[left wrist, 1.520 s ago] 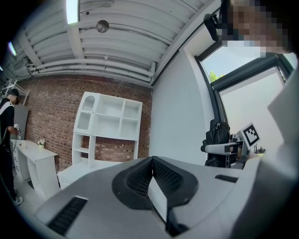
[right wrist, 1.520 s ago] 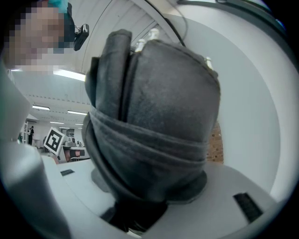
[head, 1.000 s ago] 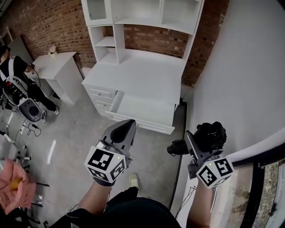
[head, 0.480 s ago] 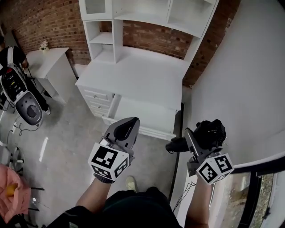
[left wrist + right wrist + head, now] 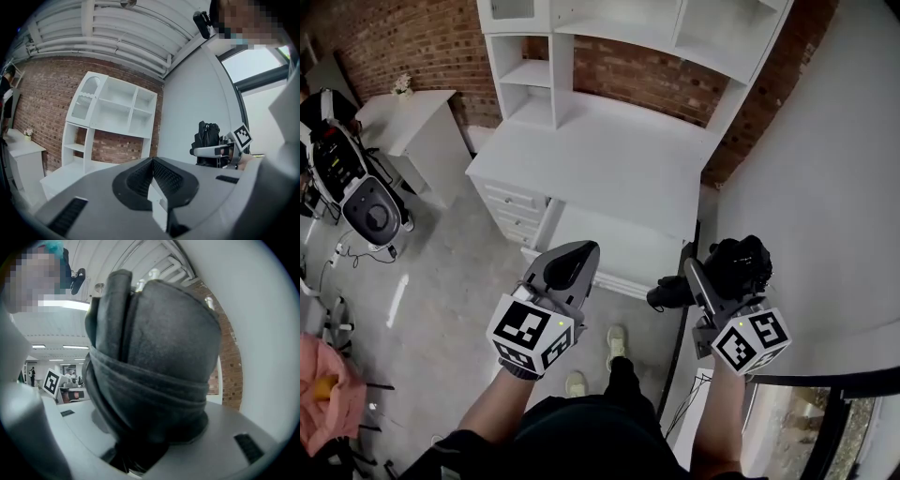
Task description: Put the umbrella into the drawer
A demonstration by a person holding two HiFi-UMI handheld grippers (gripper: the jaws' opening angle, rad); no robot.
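The folded black umbrella (image 5: 738, 265) sits crosswise in my right gripper (image 5: 713, 278), which is shut on it; its stubby handle (image 5: 667, 293) sticks out to the left. In the right gripper view the umbrella (image 5: 154, 366) fills the frame and hides the jaws. The open white drawer (image 5: 623, 246) juts out from the desk (image 5: 600, 155), just ahead of both grippers. My left gripper (image 5: 581, 253) hovers before the drawer's front, shut and holding nothing. In the left gripper view its pads (image 5: 165, 174) meet, and the umbrella (image 5: 208, 136) shows off to the right.
A white shelf unit (image 5: 609, 28) stands on the desk against a brick wall. A small white side table (image 5: 412, 117) and a person with gear (image 5: 342, 159) are at the left. A white wall (image 5: 825, 187) runs close on the right. Pink cloth (image 5: 323, 403) lies at the lower left.
Both grippers have moved forward toward the desk, and the open drawer now lies closer under them. The right gripper still grips the umbrella; the left stays shut.
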